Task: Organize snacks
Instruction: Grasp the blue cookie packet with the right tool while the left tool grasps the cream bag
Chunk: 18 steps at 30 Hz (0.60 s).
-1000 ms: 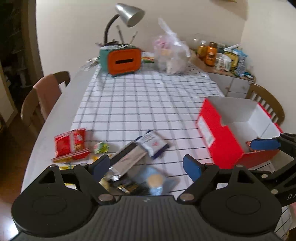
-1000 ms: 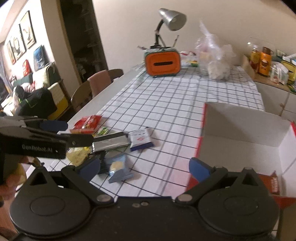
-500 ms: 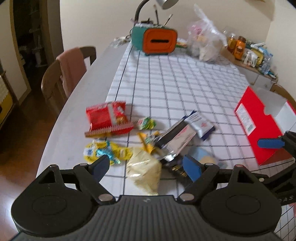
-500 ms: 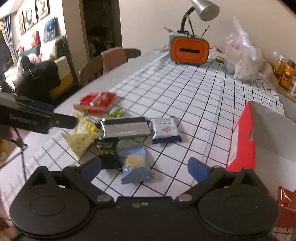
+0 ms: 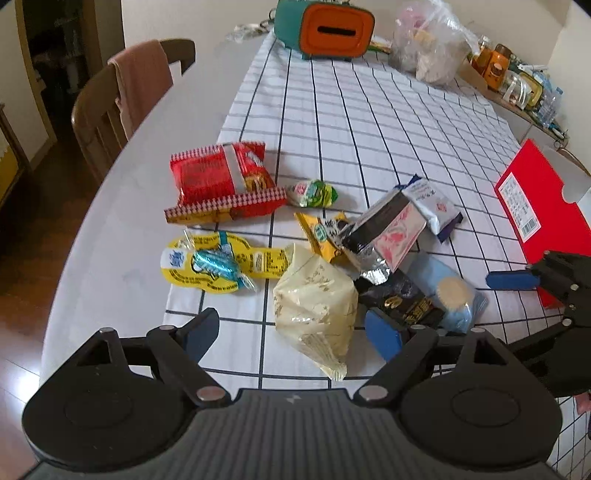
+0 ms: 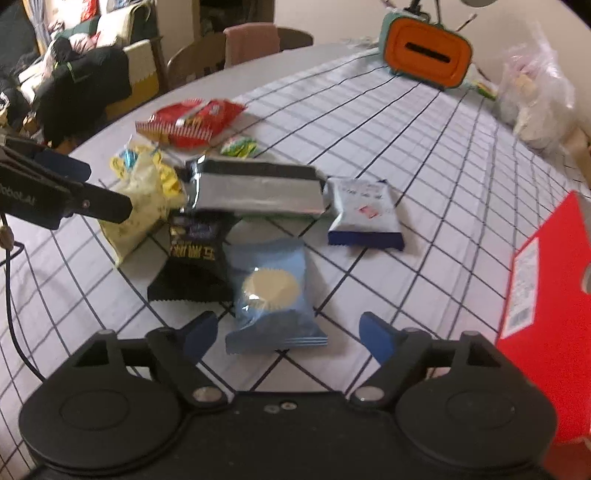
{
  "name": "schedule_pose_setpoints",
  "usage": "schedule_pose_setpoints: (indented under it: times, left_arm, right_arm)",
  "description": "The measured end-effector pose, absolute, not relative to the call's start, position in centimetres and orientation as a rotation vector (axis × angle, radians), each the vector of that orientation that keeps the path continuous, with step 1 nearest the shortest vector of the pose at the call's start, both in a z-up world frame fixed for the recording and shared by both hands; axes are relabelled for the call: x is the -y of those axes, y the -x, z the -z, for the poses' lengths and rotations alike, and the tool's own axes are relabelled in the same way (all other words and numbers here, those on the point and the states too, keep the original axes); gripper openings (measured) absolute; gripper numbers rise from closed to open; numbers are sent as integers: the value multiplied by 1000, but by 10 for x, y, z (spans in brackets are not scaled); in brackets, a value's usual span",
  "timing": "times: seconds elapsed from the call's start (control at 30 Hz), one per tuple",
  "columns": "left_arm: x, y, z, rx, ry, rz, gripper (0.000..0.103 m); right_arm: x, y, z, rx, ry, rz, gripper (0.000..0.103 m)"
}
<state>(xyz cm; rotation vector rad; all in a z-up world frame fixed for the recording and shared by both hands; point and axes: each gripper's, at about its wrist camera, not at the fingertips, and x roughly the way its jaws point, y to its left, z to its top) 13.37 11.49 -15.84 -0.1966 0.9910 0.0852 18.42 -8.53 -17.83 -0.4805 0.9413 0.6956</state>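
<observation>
A pile of snack packets lies on the checked cloth. My left gripper point(image 5: 291, 334) is open, low over a pale cream packet point(image 5: 316, 306); around it lie a black packet point(image 5: 400, 299), a light blue packet point(image 5: 450, 291), a silver and pink packet point(image 5: 388, 230), a yellow packet point(image 5: 221, 264) and a red packet point(image 5: 221, 181). My right gripper point(image 6: 286, 334) is open, right before the light blue packet point(image 6: 271, 291), with the black packet point(image 6: 194, 258) to its left. The red box point(image 6: 546, 295) stands at the right, also in the left wrist view point(image 5: 539, 218).
An orange and teal holder point(image 5: 332, 27) and a clear plastic bag point(image 5: 432, 40) stand at the table's far end. A wooden chair with a pink cloth point(image 5: 136, 85) is at the left. A shelf with jars point(image 5: 513, 81) runs along the right wall.
Both grippers have moved left, down and closer to the snack pile. The red box has slid to the right edge of both views.
</observation>
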Motion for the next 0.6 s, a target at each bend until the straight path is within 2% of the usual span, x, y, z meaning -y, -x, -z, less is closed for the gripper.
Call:
schedule_pose_setpoints:
  times: [0.13,0.2,0.27,0.4,0.5,0.6]
  left_arm:
    - [-118,-138,166,-1020,224,-66,86]
    - [-118,-140,168,-1031,232,-56,80]
    - [-119,-143,171,-1050,250,-43,67]
    - [-117,-146,173,-1063,264,-30,58]
    - [-114,-145,172,-1064,266,-16,46]
    - [-112,-144,171,-1062,261,-17,44]
  right_arm:
    - [82,-189,183,-940,490,-717,76]
    - [81,-192,184,-942,474,-733,74]
    - [81,-195,184,-948,454,-749,71]
    - [81,-196,184,-934,437,-772,61]
    - [82,-195,183,-921,430,-778,53]
    - [84,-194,183,-912,421,-769,48]
